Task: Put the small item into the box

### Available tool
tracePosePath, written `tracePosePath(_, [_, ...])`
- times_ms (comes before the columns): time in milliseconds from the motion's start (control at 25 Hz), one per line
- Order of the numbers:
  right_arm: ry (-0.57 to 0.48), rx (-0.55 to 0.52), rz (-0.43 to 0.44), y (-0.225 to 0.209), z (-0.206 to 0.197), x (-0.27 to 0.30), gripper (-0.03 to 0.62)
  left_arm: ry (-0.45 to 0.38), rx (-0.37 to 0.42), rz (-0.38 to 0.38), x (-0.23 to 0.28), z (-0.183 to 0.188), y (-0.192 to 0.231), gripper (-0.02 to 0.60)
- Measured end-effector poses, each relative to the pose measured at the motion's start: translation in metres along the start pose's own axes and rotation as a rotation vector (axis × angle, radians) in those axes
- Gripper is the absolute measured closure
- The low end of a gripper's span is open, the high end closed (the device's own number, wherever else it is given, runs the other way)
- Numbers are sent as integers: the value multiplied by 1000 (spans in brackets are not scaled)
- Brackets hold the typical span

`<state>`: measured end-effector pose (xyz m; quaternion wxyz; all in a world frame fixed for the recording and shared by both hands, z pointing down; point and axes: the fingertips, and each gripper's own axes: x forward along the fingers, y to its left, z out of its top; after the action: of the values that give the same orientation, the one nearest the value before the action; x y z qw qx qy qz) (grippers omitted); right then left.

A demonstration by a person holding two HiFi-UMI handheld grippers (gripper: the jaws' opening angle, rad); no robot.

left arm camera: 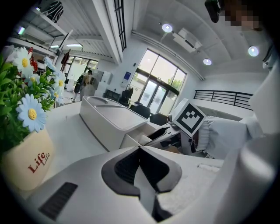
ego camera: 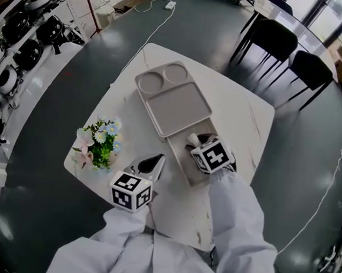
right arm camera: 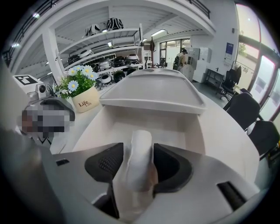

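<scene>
You hold 2 grippers over 1 white table [ego camera: 246, 118]. Your right gripper [right arm camera: 138, 148] points down into the open part of the box [ego camera: 178, 160], and 1 small item [right arm camera: 140, 164], white and rounded, stands upright between its 2 jaws, above the box's bare bottom. The jaws are spread wide. The item lies close to the right pad, but the left pad shows a free meshed face, so I don't read it as a pinch. Your left gripper [left arm camera: 140, 149] is to the left of the box, low over the table, w/ its 2 jaws pressed together and nothing between them. The box lid [ego camera: 180, 107] is flat, has 2 round recesses at its far end and covers the far part of the box; only the near compartment is open. 1 pot of flowers [ego camera: 98, 143], w/ white and blue blossoms, stands on the table's left corner, near the left gripper, apart from the box. 2 black chairs [ego camera: 272, 36] stand beyond the table, approx. at the upper right of the head view.
</scene>
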<state>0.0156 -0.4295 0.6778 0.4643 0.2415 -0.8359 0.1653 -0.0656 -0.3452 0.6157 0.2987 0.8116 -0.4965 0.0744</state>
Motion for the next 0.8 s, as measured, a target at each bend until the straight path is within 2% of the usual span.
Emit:
tracePosePath(160, [-36,16,-15,-1,7,-3,361,-4,3,0,-2,3,1,583])
tracePosePath(360, [-106,33,-17,1,14,-15,369,-24,14,-3,-6,7,-2,583])
tracePosePath(480, [-147,69,-10,2,12,-27,435,-34,20,-11,-8,9,-7,583])
tracePosePath(800, [-282,119,-53,4,15,-70,543,-79,67,-44,-21,33,-26,583])
